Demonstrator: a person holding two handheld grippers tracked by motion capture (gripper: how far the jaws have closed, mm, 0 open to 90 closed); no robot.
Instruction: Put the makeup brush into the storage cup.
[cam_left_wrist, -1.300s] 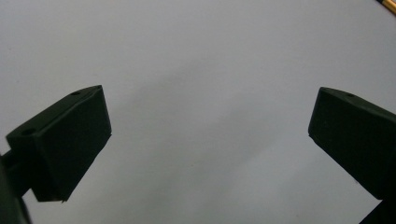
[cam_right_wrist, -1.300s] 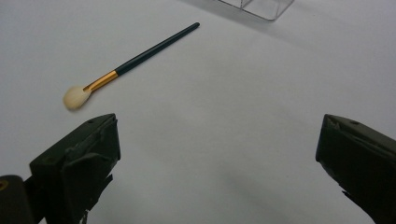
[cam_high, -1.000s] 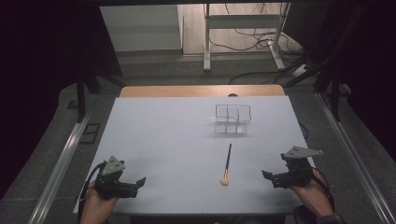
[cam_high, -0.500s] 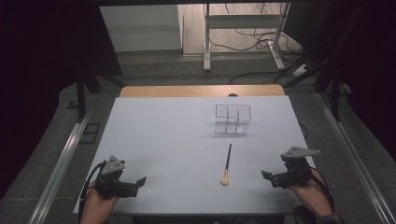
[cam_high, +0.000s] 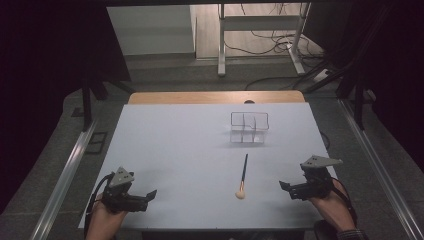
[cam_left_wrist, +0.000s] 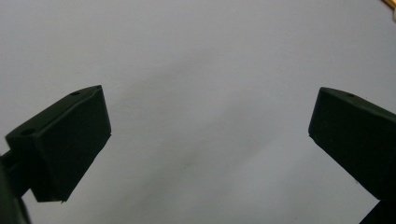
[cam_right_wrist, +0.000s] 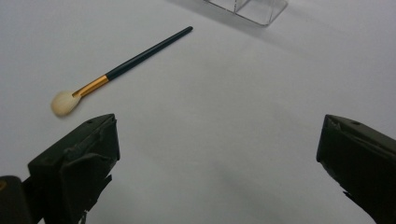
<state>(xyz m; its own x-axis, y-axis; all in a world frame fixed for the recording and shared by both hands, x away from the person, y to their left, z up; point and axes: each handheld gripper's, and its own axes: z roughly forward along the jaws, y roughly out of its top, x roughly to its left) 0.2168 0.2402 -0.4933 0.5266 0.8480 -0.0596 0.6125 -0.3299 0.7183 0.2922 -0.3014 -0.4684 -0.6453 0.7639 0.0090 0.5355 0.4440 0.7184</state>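
Observation:
A makeup brush (cam_high: 243, 178) with a dark handle, gold ferrule and cream bristles lies on the white table (cam_high: 185, 150), bristles toward the front edge; it also lies at upper left in the right gripper view (cam_right_wrist: 122, 65). A clear acrylic organiser (cam_high: 249, 127) with compartments stands behind it, its corner (cam_right_wrist: 252, 8) at the top of the right gripper view. My left gripper (cam_high: 150, 195) rests open at the front left, holding nothing (cam_left_wrist: 210, 135). My right gripper (cam_high: 285, 187) sits open at the front right, to the right of the brush, with nothing between its jaws (cam_right_wrist: 217, 154).
A wooden strip (cam_high: 215, 97) runs along the table's far edge. Metal rails (cam_high: 65, 170) flank both sides. Beyond the table stand desk legs (cam_high: 222, 40) and loose cables (cam_high: 270, 35) on the floor.

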